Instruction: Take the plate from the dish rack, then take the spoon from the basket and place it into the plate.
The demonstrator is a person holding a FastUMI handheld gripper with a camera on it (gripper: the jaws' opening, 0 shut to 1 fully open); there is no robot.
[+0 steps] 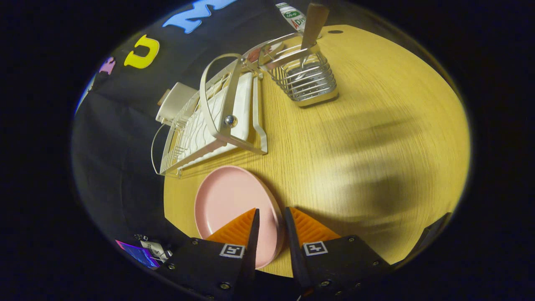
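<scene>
A pink plate (230, 205) lies flat on the wooden table (376, 138), just in front of the white dish rack (217, 121). My gripper (271, 213) straddles the plate's right rim: one finger is over the plate's inside, the other just outside the rim. A narrow gap shows between the fingers, and the rim does not look pinched. Beyond them, to the right of the rack, stands a wire basket (305, 79). A spoon with a wooden handle (314, 21) stands upright in it.
A bottle with a green and red label (292, 16) stands behind the basket. A white box (175, 104) sits at the rack's far left side. Small items (146, 251) lie off the table's near left corner. Bare tabletop stretches to the right of the plate.
</scene>
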